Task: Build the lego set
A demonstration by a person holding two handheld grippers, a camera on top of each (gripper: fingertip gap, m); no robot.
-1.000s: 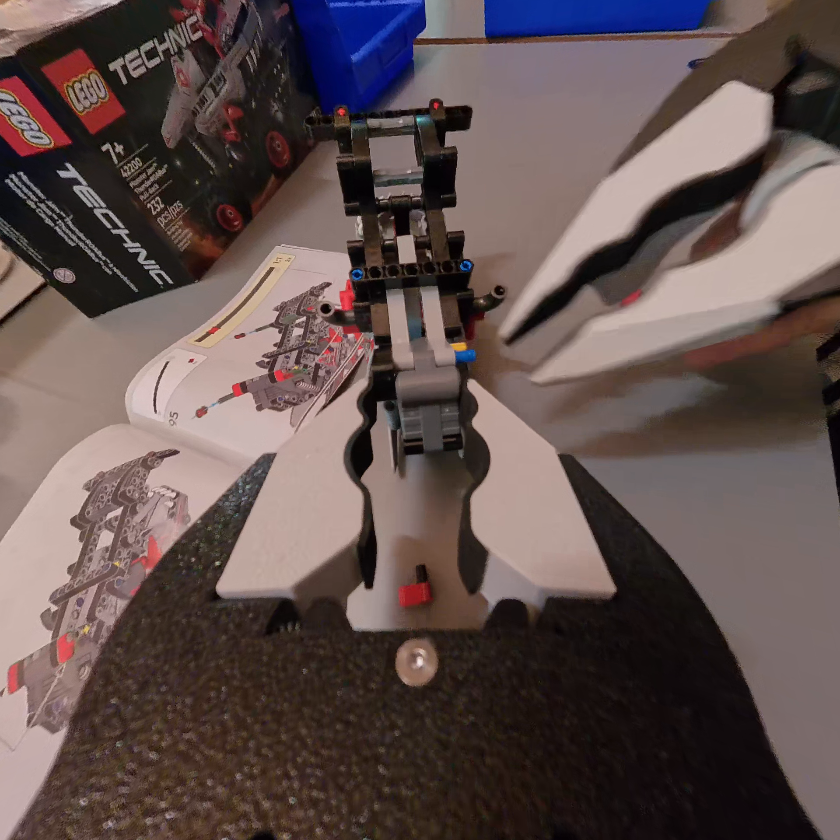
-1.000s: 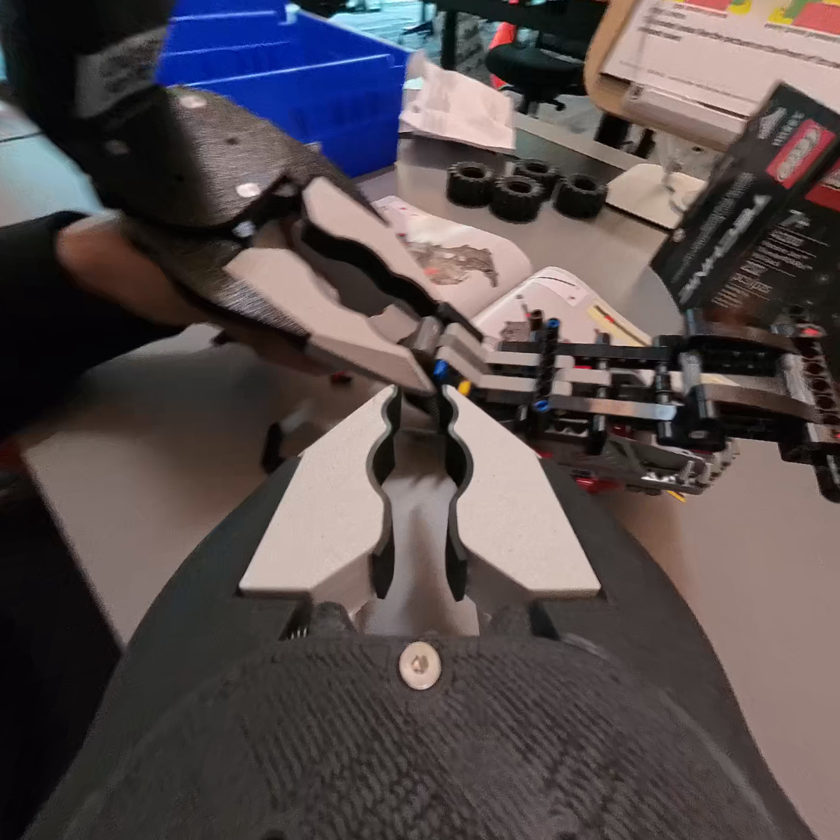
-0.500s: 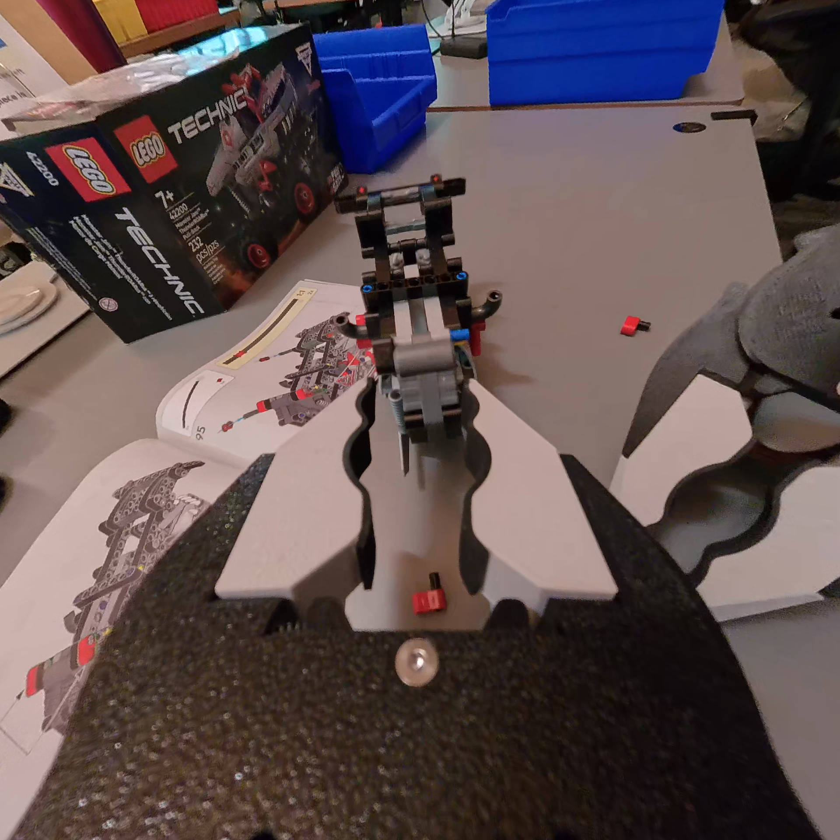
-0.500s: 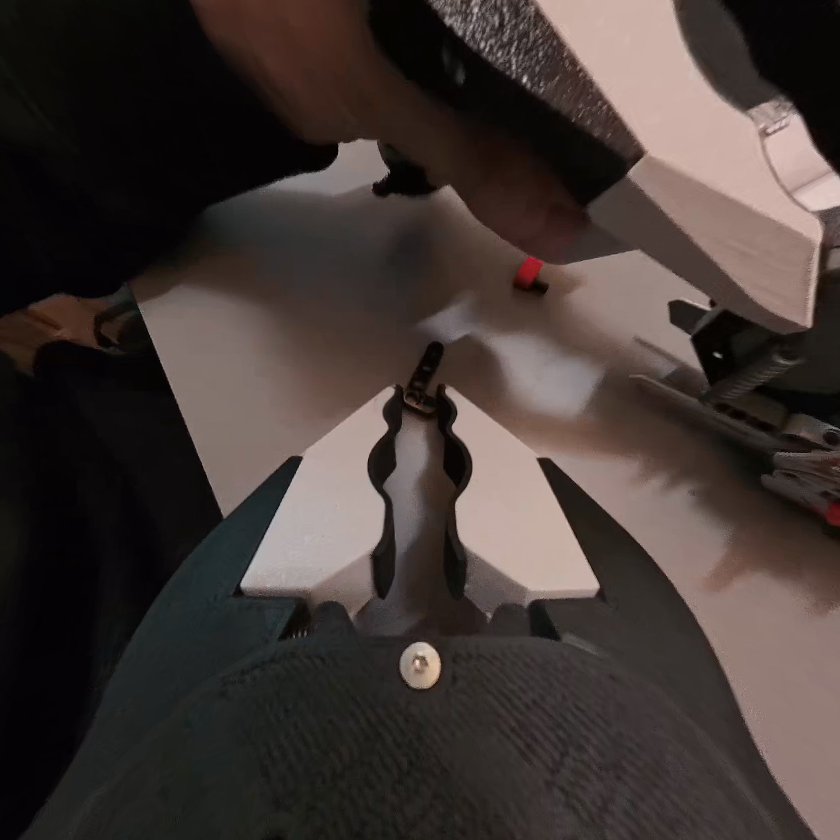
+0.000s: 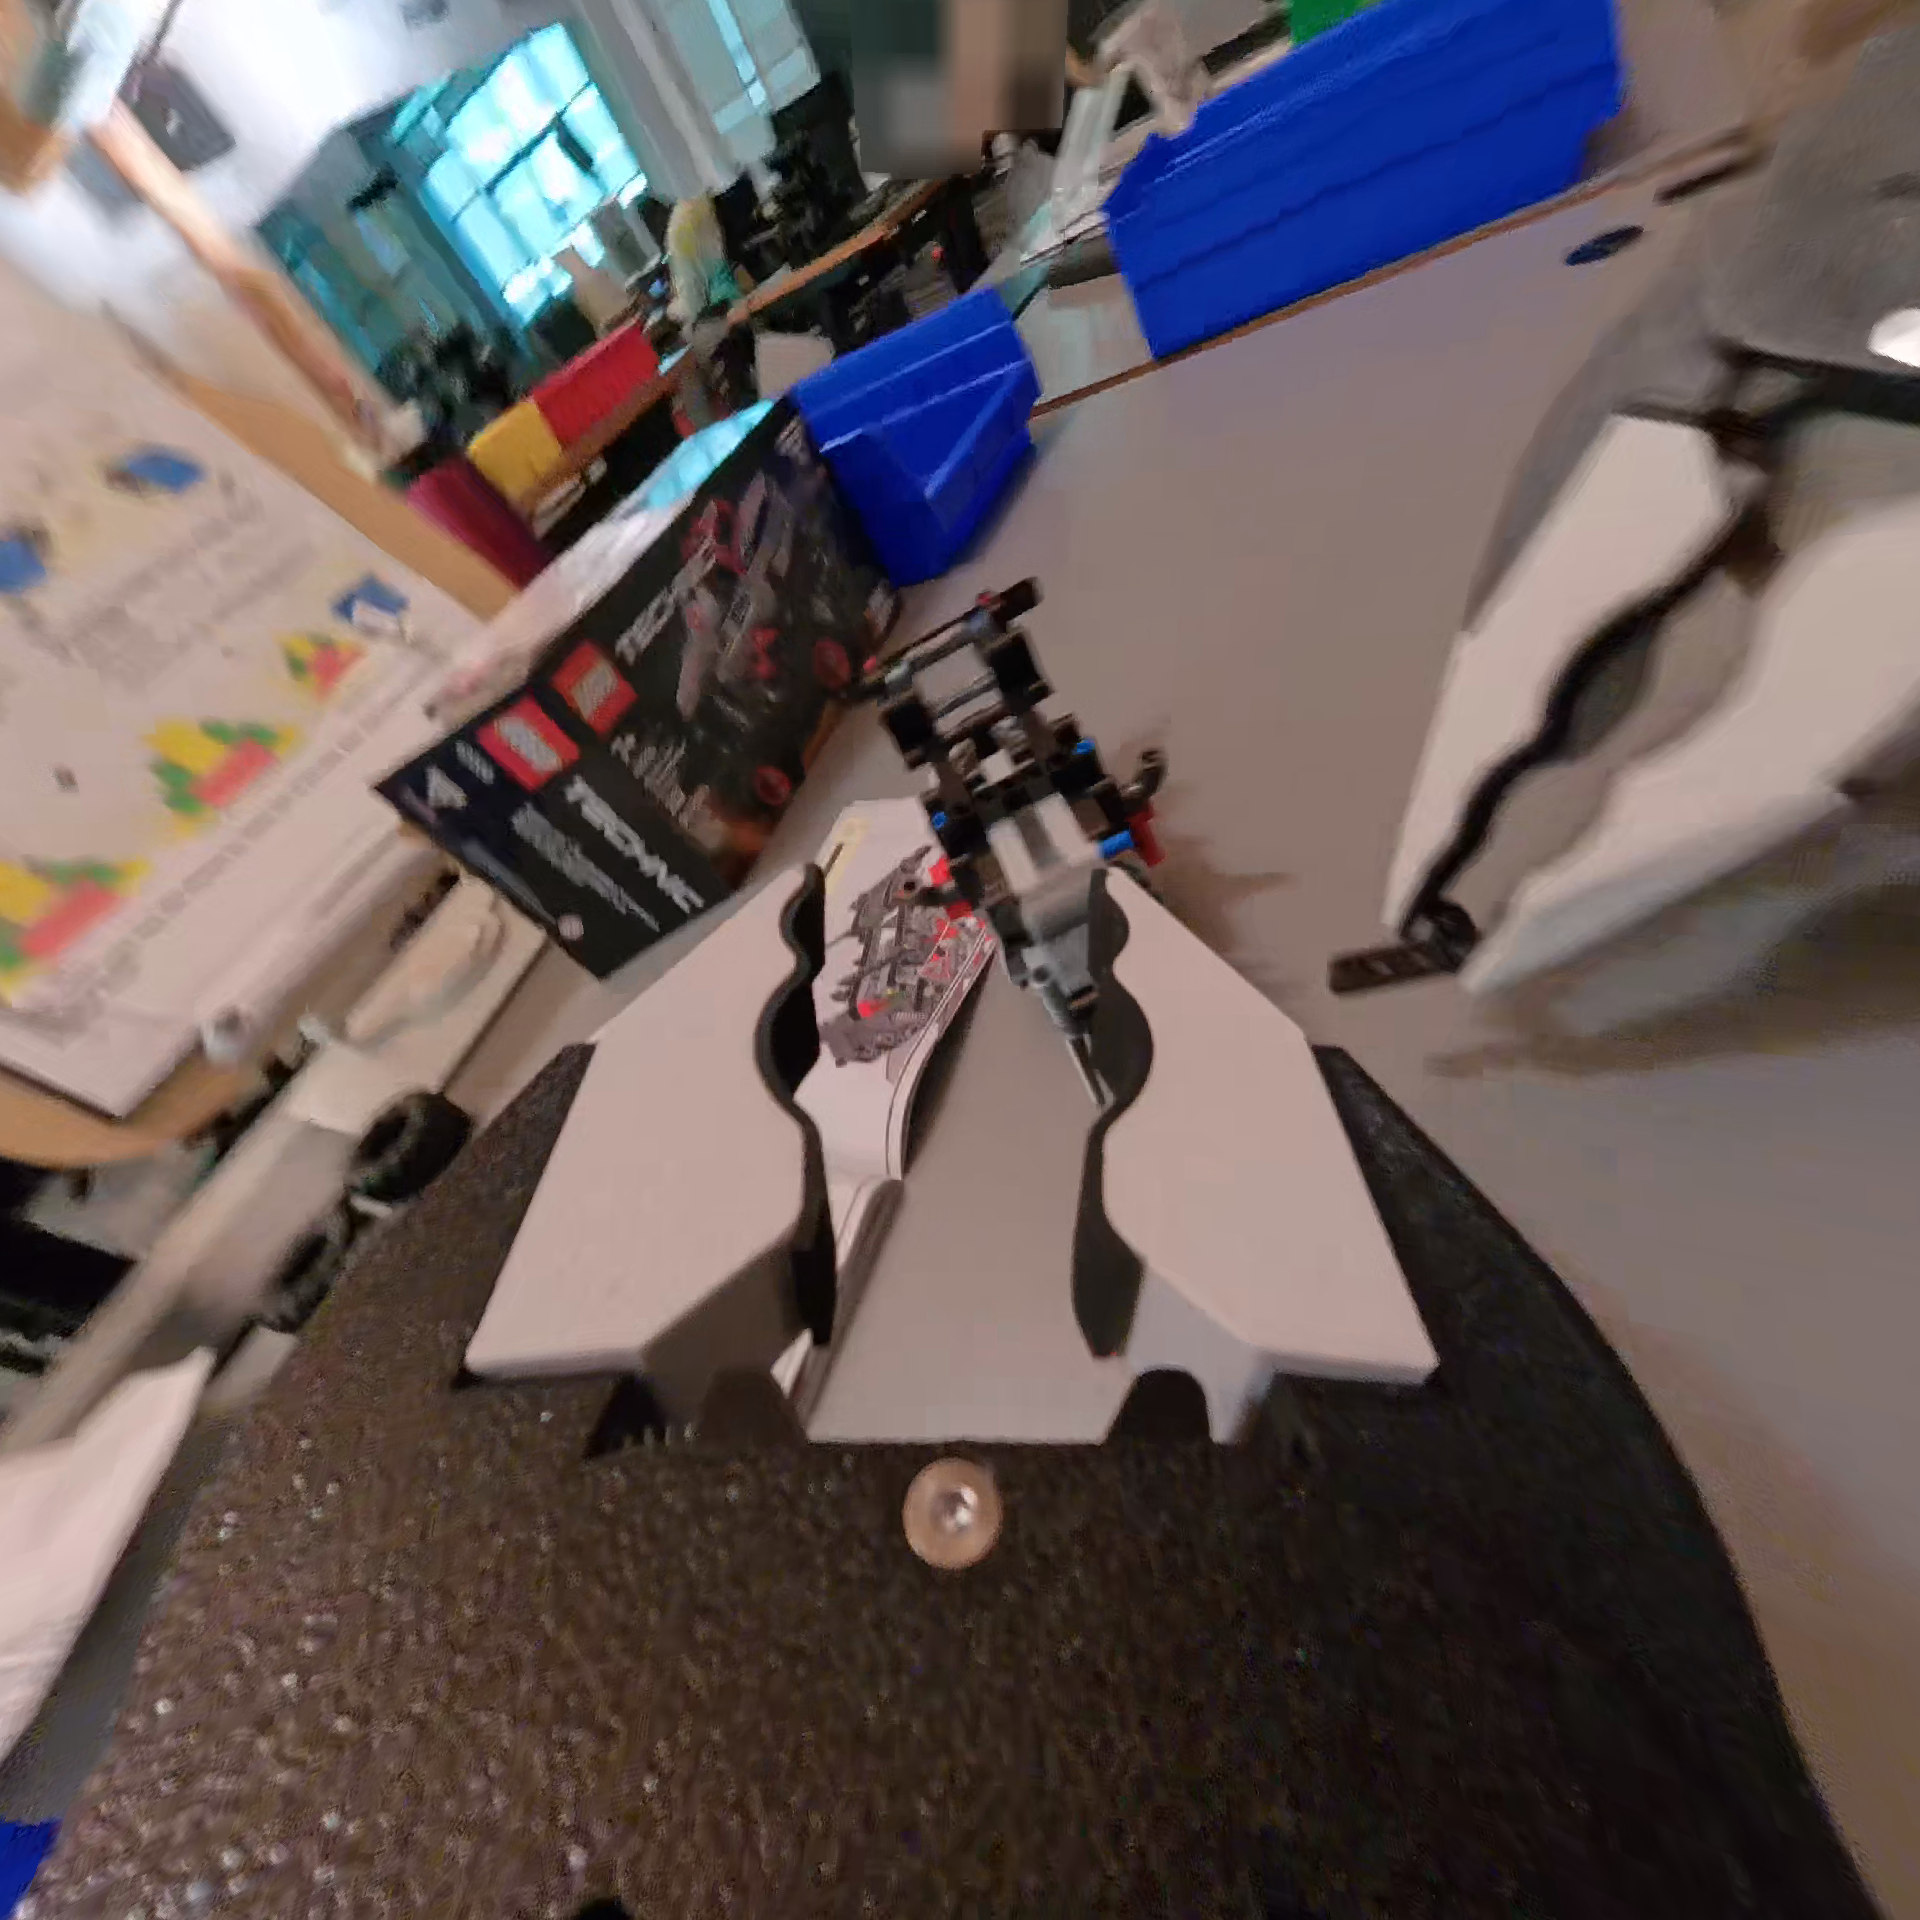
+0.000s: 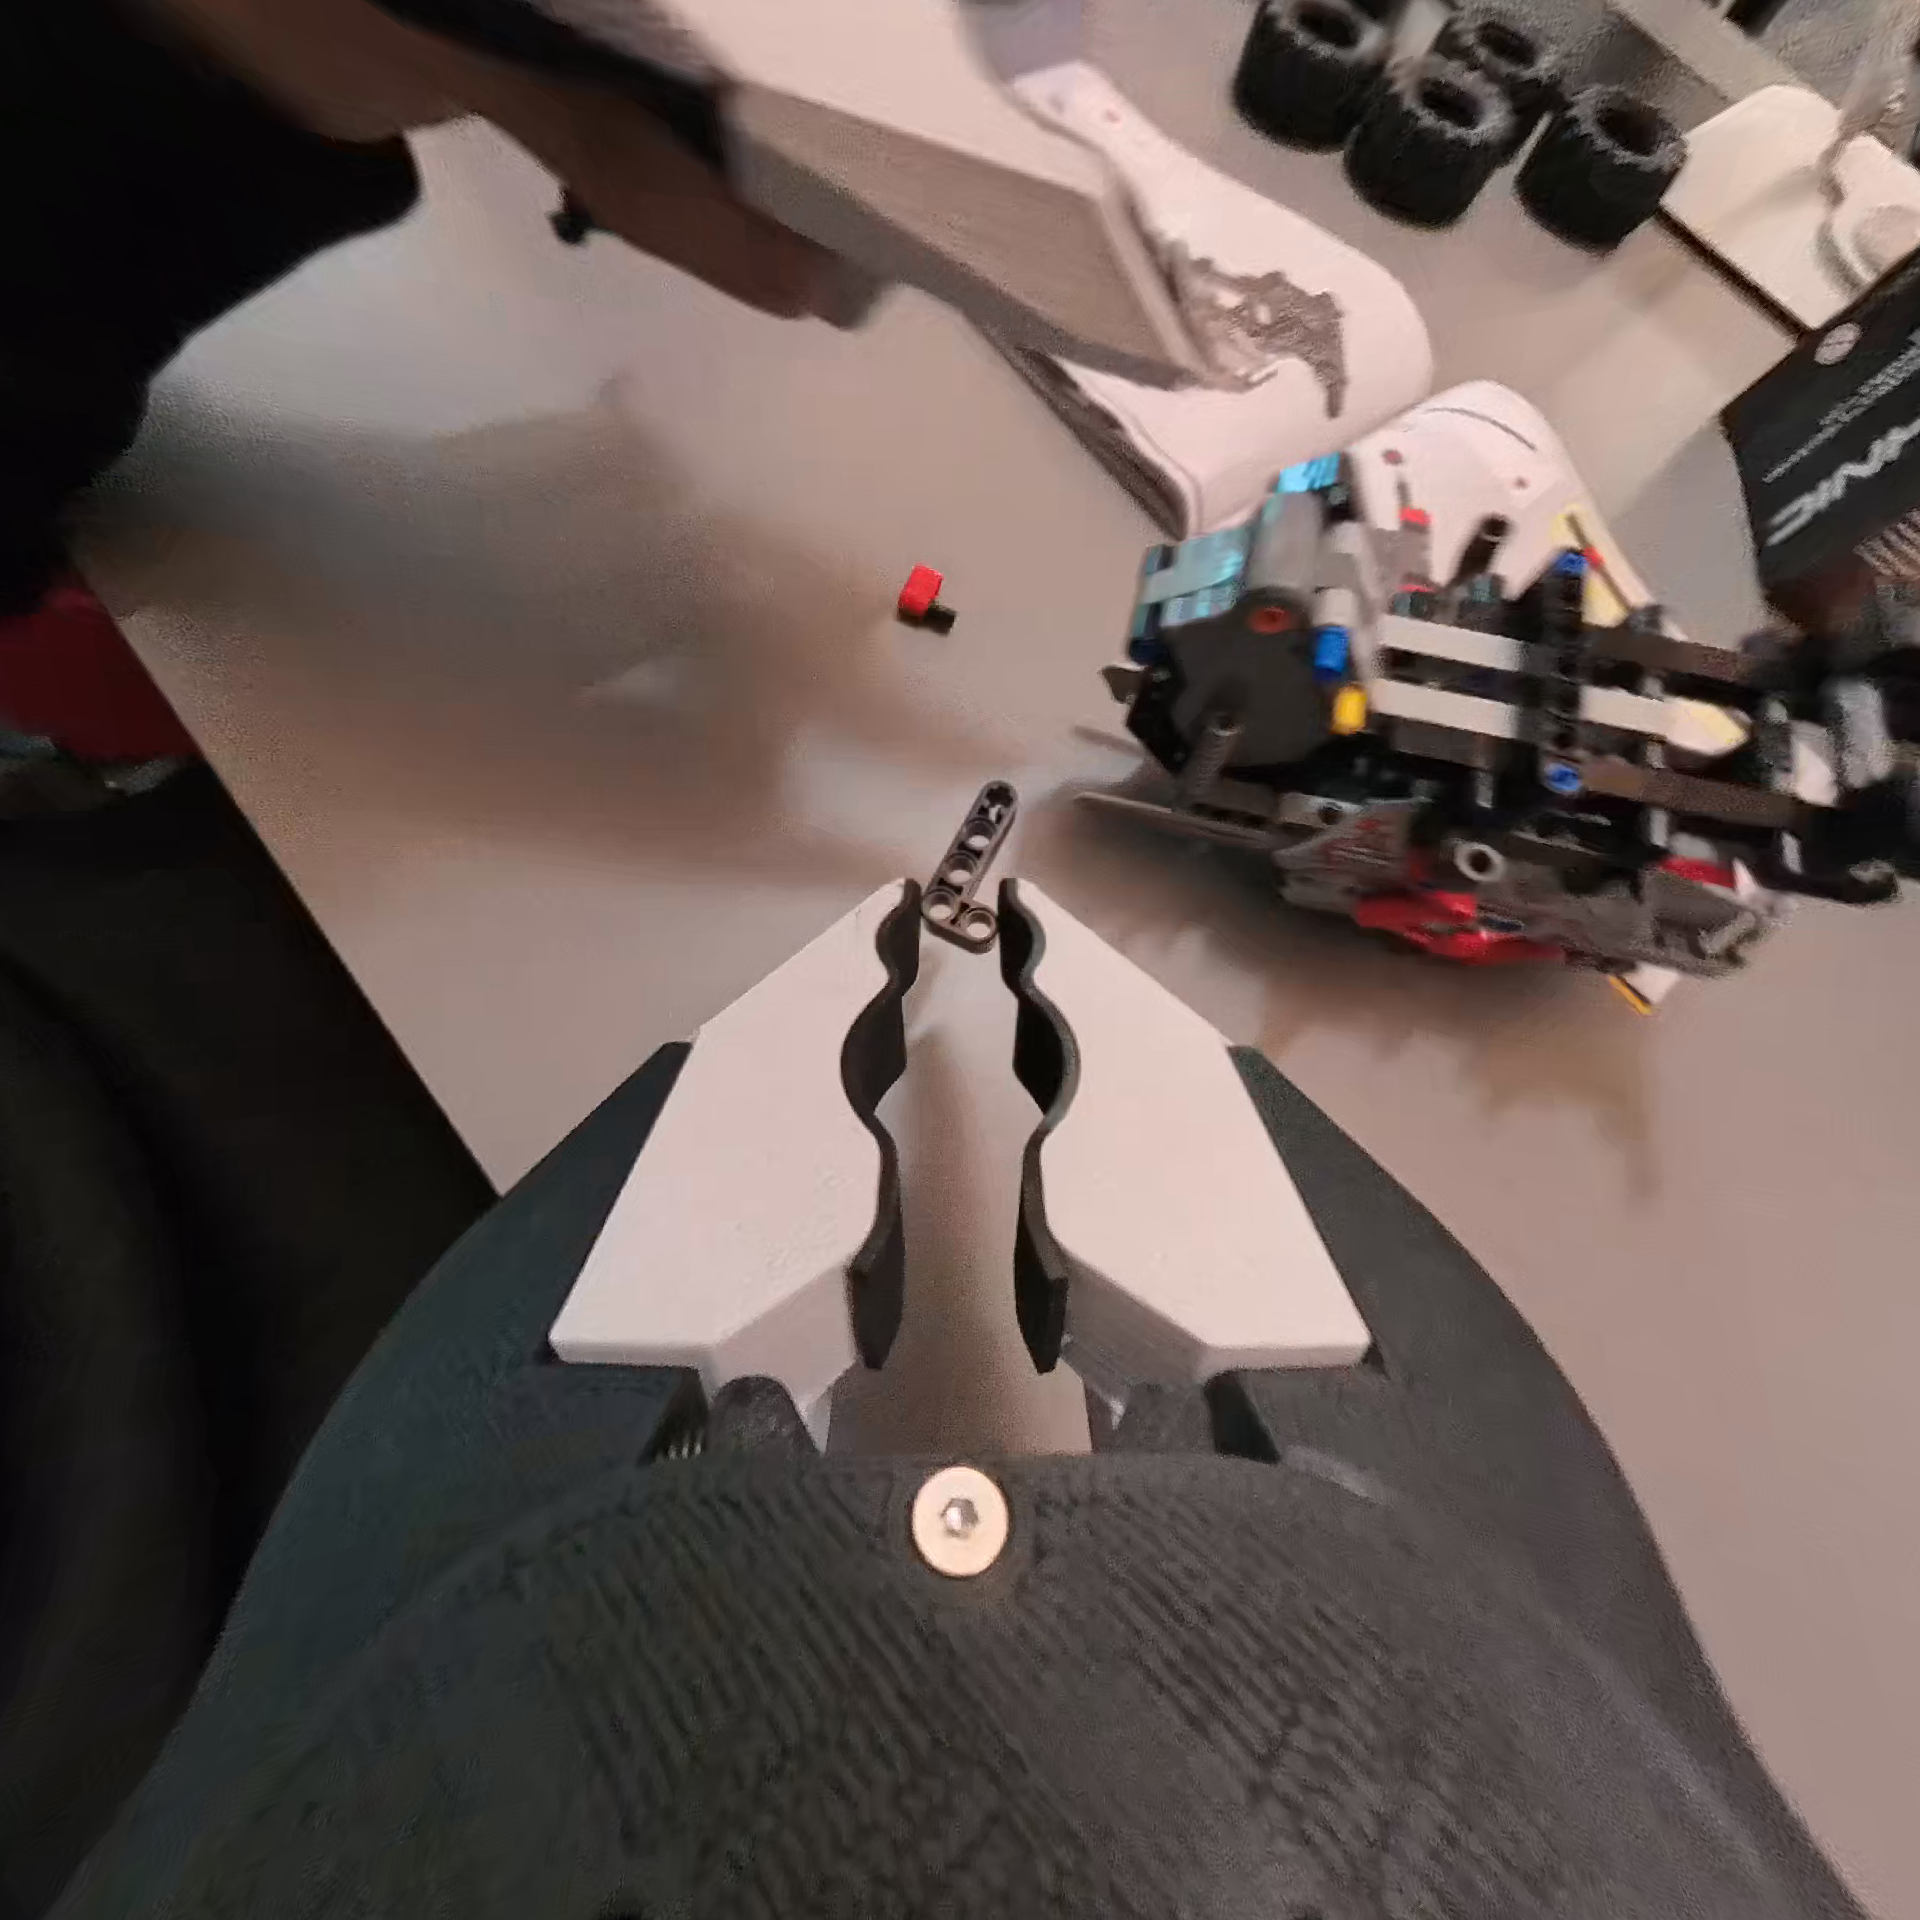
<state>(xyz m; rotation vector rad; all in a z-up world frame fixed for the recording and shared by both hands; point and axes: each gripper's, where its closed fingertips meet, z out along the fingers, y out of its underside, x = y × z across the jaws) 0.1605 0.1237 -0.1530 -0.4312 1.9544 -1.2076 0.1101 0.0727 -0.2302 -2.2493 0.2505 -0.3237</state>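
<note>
- Your left gripper stands spread, holding nothing; the lego chassis rests on the table just beyond its fingertips.
- Your right gripper pinches a small black L-shaped beam at its tips.
- Blue bins sit behind the set box; their contents are hidden.
- Only the right wrist view shows the red pin and loose tyres.
</note>
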